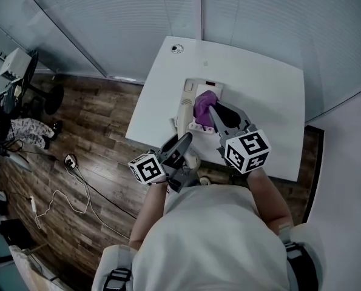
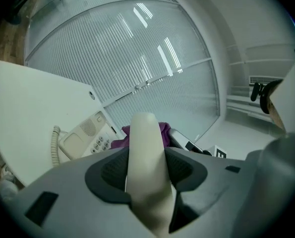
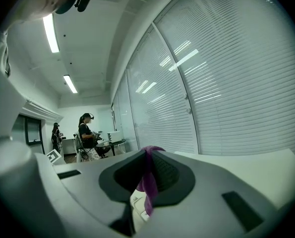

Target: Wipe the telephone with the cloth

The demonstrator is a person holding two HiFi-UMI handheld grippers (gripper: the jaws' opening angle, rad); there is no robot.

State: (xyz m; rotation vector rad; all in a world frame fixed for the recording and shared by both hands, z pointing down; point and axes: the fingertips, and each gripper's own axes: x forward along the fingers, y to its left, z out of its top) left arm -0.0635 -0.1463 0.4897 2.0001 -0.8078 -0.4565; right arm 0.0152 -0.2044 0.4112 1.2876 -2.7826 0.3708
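Over white table (image 1: 271, 102), left tool (image 1: 181, 145) clamps handset (image 2: 146, 152), right tool (image 1: 215, 114) pinches cloth (image 1: 203, 105) above telephone (image 2: 85, 133).

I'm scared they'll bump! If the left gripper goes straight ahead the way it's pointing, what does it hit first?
Probably the purple cloth pinched in the right gripper, just past the handset that the left gripper holds. How near it is, I can't judge.

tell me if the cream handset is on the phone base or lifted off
Off: the cream plastic handset is clamped between the jaws of the left gripper, apart from the beige telephone base.
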